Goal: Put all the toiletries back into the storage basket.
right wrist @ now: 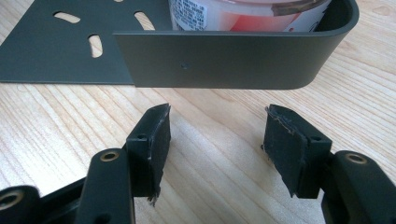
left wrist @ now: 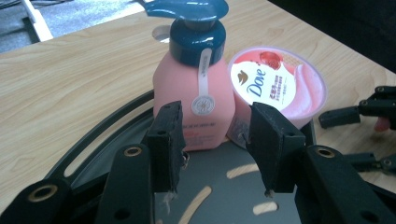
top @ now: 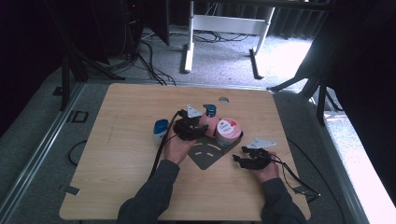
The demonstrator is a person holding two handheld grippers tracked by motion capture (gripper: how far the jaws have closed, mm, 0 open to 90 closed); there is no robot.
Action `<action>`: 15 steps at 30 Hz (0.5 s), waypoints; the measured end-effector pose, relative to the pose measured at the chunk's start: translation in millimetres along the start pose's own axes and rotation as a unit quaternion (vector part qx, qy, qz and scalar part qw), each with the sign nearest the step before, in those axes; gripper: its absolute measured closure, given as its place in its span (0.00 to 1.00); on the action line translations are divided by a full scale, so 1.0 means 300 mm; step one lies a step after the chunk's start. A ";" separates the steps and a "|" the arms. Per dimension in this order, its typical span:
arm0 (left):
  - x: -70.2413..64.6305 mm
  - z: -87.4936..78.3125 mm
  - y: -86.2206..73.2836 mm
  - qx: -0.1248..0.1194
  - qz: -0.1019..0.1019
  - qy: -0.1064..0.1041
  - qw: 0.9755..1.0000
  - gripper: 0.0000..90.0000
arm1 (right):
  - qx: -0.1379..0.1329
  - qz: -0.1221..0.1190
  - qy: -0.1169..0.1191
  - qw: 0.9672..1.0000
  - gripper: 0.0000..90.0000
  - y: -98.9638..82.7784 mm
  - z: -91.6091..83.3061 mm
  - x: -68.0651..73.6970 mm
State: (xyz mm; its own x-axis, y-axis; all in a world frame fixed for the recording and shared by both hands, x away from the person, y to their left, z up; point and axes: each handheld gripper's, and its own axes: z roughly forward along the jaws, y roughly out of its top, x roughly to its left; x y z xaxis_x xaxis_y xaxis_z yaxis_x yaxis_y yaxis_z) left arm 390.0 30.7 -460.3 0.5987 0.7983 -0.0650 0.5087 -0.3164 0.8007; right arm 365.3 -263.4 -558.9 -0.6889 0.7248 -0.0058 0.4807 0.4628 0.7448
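Observation:
A pink pump bottle (top: 211, 122) (left wrist: 194, 98) with a dark blue cap stands on a dark grey slotted tray (top: 205, 157) (left wrist: 105, 128). A pink-lidded Dove tub (top: 228, 131) (left wrist: 280, 84) stands right beside it. My left gripper (top: 201, 127) (left wrist: 217, 142) is open just in front of the bottle, whose base sits past the pads without touching them. My right gripper (top: 239, 155) (right wrist: 217, 140) is open over bare wood, facing the tray's curved wall (right wrist: 224, 60), with the tub (right wrist: 233, 11) behind the wall. Nothing lies between its fingers.
A white bottle with a blue cap (top: 160, 131) stands on the table left of my left hand. A round hole (top: 223, 100) is cut in the tabletop near the far edge. A white desk frame (top: 224, 28) and cables are on the floor beyond.

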 end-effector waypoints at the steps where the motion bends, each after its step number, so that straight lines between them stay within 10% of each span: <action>1: 0.001 -0.004 -0.002 0.000 0.001 0.000 1.000 0.61 | 0.000 0.000 0.000 1.000 0.45 0.000 0.000 0.000; 15: 0.026 -0.074 -0.052 0.012 0.028 -0.020 0.999 0.58 | 0.000 0.000 0.000 1.000 0.45 0.000 0.000 0.000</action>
State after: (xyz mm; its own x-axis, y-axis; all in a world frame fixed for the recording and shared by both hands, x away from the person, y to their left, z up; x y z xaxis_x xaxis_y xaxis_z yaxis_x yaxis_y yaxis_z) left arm 373.1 53.3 -460.2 0.6510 0.7578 -0.0442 0.4883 -0.3735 0.7887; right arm 365.4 -263.4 -558.9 -0.6894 0.7244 -0.0056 0.4805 0.4631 0.7448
